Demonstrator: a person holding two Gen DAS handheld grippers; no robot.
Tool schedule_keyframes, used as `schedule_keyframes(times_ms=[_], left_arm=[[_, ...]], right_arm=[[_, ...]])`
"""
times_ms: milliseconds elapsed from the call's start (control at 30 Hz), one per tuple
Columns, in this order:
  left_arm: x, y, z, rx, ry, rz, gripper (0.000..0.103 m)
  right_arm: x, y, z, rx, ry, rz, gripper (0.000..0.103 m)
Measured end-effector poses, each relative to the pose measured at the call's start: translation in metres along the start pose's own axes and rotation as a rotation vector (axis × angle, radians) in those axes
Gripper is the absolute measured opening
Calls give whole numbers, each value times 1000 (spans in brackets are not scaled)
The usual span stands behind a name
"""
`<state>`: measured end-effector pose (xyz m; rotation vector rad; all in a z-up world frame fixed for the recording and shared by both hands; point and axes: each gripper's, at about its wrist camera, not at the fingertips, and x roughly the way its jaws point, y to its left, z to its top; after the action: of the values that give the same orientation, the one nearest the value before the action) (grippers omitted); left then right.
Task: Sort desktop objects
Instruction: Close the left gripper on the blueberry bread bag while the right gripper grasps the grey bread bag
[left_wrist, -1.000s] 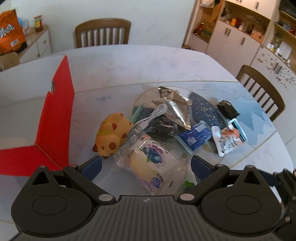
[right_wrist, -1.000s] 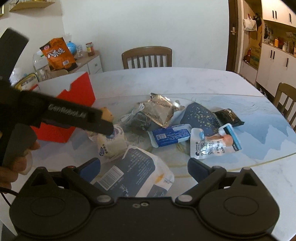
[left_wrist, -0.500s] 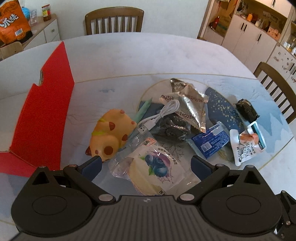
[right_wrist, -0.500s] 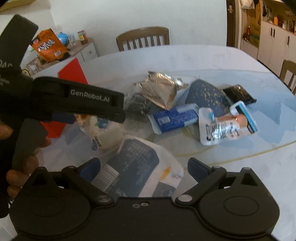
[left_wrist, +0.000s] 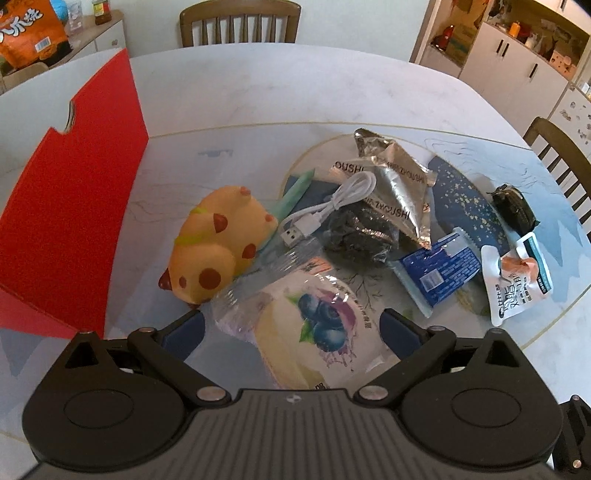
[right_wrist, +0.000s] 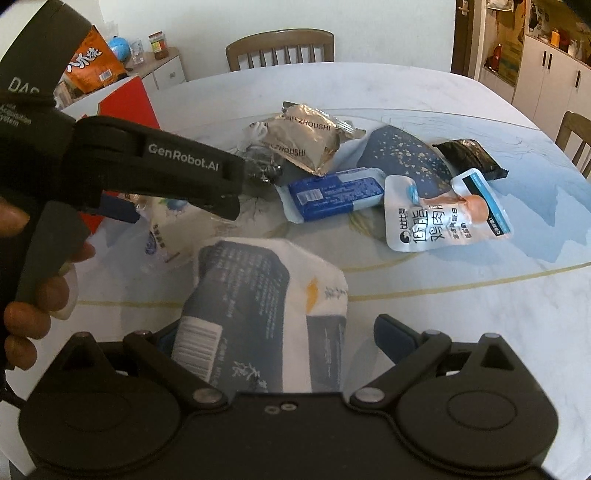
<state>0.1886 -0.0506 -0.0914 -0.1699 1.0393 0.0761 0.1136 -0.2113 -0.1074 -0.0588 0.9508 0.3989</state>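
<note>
While my left gripper (left_wrist: 291, 332) hangs over the blueberry bread packet (left_wrist: 306, 317), its jaws are closing from wide, the packet between them but the pads not pressing it; just beside the packet lies a yellow squishy toy (left_wrist: 218, 247), with a white USB cable (left_wrist: 328, 210), a silver foil packet (left_wrist: 395, 184) and a blue wrapper (left_wrist: 436, 273) farther along the marble table (left_wrist: 258, 88); a red box (left_wrist: 70, 206) stands at the left; my right gripper (right_wrist: 273, 336) straddles a white and navy tissue pack (right_wrist: 258, 299), spread wide on either side, its right pad clear of the pack, its left pad half hidden.
</note>
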Motion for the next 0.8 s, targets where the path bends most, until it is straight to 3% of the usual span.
schedule_keyframes(times_ms=[300, 467, 600, 800], left_arm=[[0, -1, -4, 13, 2, -9, 77], [-2, 0, -6, 19, -2, -21, 73], [-3, -1, -7, 24, -7, -26, 69], [-7, -5, -11, 39, -7, -26, 66]], right_arm=[[0, 2, 0, -33, -3, 14, 98], [0, 0, 2, -38, -4, 24, 93], [-1, 2, 3, -69, -12, 10, 60], [-2, -2, 5, -69, -11, 29, 52]])
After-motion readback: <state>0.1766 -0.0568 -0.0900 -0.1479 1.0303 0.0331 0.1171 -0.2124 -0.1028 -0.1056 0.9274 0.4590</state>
